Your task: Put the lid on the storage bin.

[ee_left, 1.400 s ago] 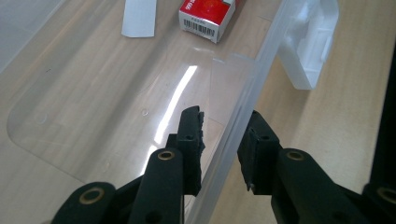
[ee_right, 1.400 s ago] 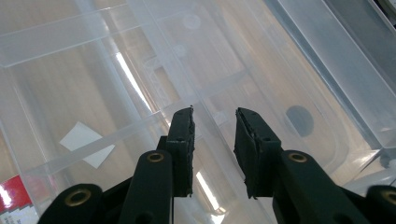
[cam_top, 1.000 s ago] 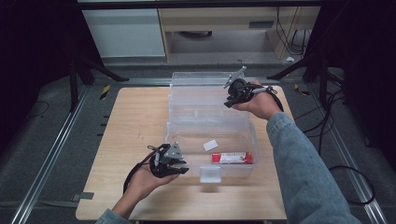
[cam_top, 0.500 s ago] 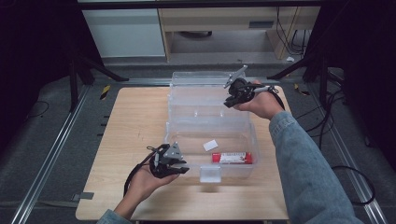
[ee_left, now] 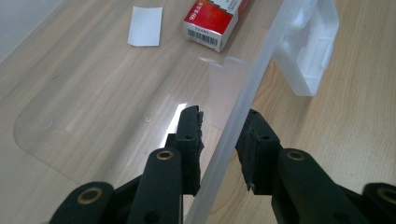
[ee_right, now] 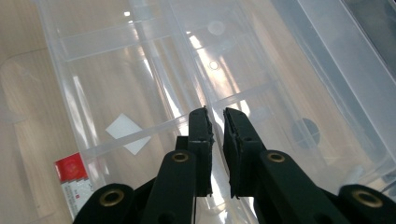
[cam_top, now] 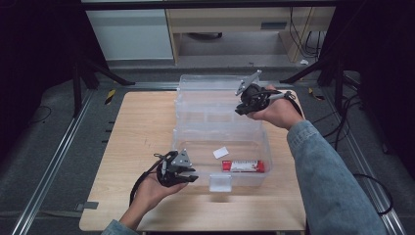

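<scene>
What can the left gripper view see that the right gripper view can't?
Left gripper view: the left gripper has its jaws on either side of the clear box's front wall with a gap. You also see the clear latch and a barcode.

Right gripper view: the right gripper hangs over a clear tray with dividers.

Both: the red box, the white paper slip and the wooden table.
</scene>
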`<move>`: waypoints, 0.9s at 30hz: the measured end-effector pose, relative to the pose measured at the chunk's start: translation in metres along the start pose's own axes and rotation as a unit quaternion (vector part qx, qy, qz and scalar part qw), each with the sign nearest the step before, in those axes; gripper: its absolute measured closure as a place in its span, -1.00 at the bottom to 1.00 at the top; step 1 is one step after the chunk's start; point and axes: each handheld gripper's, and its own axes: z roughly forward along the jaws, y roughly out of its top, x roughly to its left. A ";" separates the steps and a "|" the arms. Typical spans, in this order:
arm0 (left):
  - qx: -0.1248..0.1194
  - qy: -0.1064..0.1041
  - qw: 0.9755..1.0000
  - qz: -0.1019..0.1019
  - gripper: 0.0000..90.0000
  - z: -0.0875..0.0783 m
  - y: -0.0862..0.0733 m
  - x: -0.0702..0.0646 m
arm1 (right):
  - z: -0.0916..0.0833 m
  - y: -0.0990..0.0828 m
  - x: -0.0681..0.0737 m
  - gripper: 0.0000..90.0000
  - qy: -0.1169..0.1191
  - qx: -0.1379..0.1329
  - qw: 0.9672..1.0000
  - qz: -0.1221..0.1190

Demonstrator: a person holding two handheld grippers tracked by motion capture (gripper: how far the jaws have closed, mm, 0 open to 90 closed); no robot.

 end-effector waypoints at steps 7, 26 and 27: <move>0.000 0.000 1.000 -0.002 0.57 0.000 0.000 0.000 | -0.010 -0.002 0.010 0.84 0.004 -0.012 1.000 -0.007; 0.002 0.004 1.000 0.002 0.57 0.005 0.007 0.009 | -0.007 0.005 0.004 0.85 -0.003 -0.007 1.000 -0.012; 0.002 0.004 1.000 0.003 0.57 0.005 0.007 0.009 | -0.008 0.005 0.006 0.85 -0.002 -0.009 1.000 -0.013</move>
